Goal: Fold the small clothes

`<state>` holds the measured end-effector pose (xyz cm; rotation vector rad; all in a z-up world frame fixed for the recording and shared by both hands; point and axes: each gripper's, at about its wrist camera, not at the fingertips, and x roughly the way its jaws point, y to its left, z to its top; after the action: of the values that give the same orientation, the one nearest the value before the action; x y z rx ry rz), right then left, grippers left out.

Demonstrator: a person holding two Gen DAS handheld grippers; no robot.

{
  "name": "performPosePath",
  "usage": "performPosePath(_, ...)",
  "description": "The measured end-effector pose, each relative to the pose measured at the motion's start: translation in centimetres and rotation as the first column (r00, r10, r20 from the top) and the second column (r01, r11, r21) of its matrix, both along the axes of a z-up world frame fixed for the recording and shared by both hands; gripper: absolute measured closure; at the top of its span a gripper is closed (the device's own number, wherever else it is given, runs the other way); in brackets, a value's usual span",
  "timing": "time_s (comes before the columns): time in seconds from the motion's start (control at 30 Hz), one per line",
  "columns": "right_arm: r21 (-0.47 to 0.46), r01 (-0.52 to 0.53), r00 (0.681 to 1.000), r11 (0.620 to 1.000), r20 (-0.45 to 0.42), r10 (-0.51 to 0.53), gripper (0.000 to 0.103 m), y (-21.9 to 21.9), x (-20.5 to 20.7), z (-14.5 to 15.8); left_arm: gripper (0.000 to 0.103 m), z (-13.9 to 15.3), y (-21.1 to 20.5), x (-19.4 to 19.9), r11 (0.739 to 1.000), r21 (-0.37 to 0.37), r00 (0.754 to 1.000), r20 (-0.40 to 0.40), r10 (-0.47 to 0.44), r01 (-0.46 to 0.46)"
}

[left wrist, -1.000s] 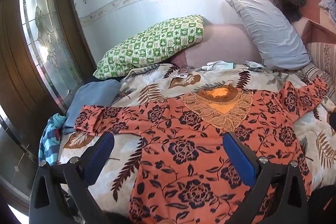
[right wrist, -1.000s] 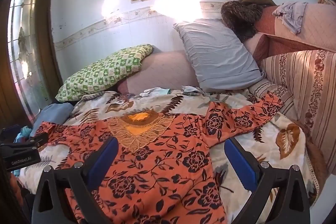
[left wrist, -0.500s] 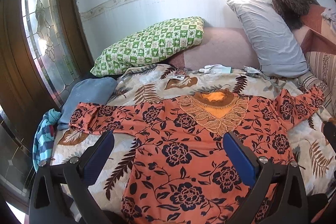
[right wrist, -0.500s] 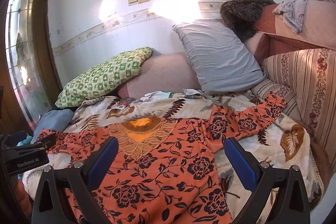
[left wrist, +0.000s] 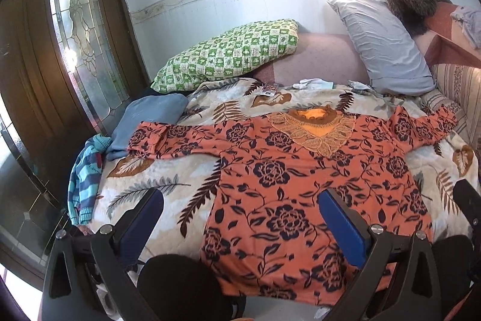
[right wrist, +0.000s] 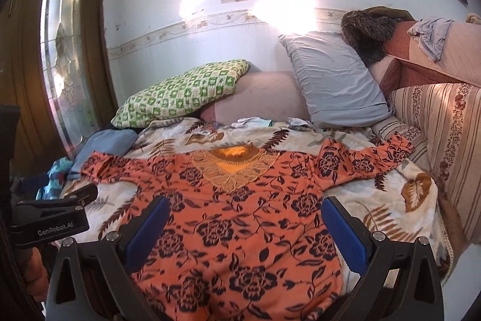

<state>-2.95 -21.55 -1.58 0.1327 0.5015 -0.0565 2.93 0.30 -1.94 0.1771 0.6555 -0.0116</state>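
**Both grippers wide open above the hem of a flat-spread floral blouse**

Nearest the cameras, the left gripper (left wrist: 240, 215) hangs over the blouse's lower left side with its blue-padded fingers (left wrist: 339, 218) spread wide and nothing between them. The right gripper (right wrist: 243, 224) is equally spread and empty above the lower right of the body. Neither touches cloth.

Under them lies the orange floral blouse (left wrist: 288, 185), face up and flat on the leaf-print bedspread (left wrist: 144, 185), hem toward the grippers, lace-trimmed neckline (left wrist: 315, 128) toward the far side. The left sleeve (left wrist: 168, 140) stretches out sideways, its cuff lapping onto a folded blue cloth (left wrist: 147, 119). The right sleeve (right wrist: 369, 158) runs toward the striped cushion (right wrist: 445, 146), rising a little at the cuff.

The fabric looks thin, light and limp, and probably somewhat slick, so it should slide easily over the quilted spread but will sag and crease if lifted from one point. The sensible holds seem to be a sleeve cuff or shoulder seam to bring a sleeve across the chest, or the two hem corners for a lengthwise fold. The lace yoke looks delicate and is best left unpinched.

Farther back sit a green checked pillow (left wrist: 231, 53) and a grey-blue pillow (left wrist: 381, 47) against the wall, with small pale garments (left wrist: 312, 84) between them.
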Motion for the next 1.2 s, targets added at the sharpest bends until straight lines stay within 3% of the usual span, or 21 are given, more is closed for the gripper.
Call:
performPosePath(0.6,-0.024,-0.012,0.999,1.0,0.031,0.013,0.001,0.8,-5.3,1.7,0.0,1.9,0.9,-5.4,1.0,0.0,0.998,0.055,-0.012,0.012)
performPosePath(1.2,-0.018,-0.013,1.0,1.0,0.022,0.013,0.001,0.5,-5.0,1.7,0.0,1.9,0.7,-5.1,1.0,0.001,0.999,0.04,-0.017,0.017)
